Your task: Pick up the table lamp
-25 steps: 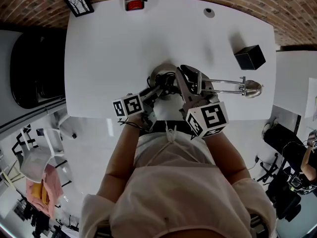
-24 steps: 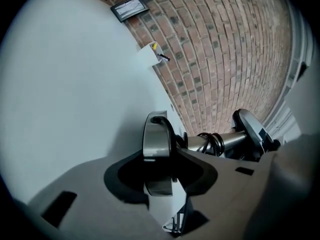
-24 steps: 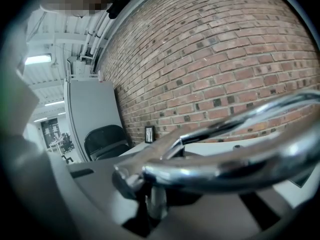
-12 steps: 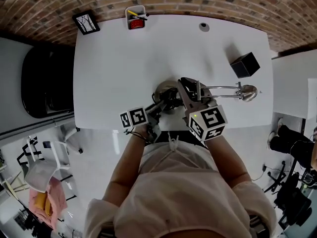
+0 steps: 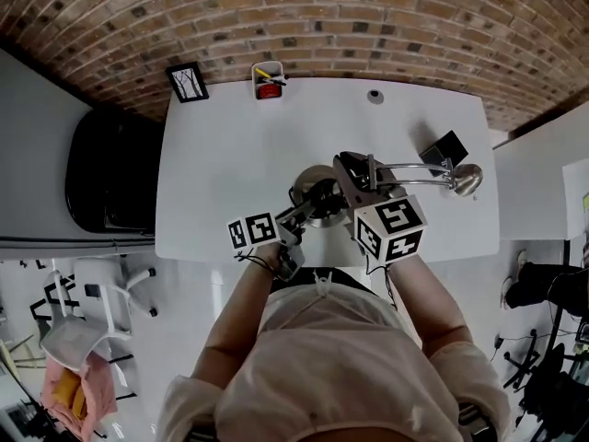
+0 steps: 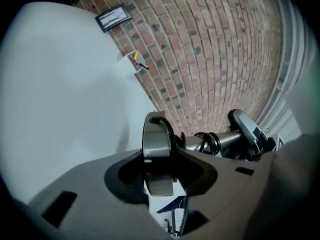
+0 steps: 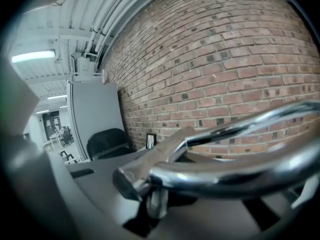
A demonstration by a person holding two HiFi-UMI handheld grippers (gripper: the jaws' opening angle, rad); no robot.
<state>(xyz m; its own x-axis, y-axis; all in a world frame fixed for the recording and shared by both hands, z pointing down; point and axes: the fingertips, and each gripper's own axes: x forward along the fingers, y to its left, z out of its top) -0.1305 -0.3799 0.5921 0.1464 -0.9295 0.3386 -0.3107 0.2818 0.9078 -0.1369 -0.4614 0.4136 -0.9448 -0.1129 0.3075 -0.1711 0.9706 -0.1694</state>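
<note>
Lamp base [image 6: 154, 140] clamped in left tongs [image 6: 159, 176], arm [image 7: 235, 176] in right tongs [image 7: 150, 201]; shade [image 5: 467, 179] seen overhead.

Head view, near edge of the white table [image 5: 230, 173]: round metal base [image 5: 311, 175] of the chrome table lamp [image 5: 463, 180] is half covered by the left gripper [image 5: 308, 205]. Where the right gripper [image 5: 352, 175] meets the lamp arm can't be made out from up there.
Left gripper view: the base's lower rim sinks behind the gripper body.
Right gripper view: the lamp's chrome tubes [image 7: 230, 176] are blurred and cut off at the right edge.
Table's far edge: white cup [image 5: 268, 81] holds yellow and red items, too small to identify. Small grey round thing [image 5: 375, 96] further right, unclear.
Table's right end: black box [image 5: 445, 145] partly behind the lamp arm.
</note>
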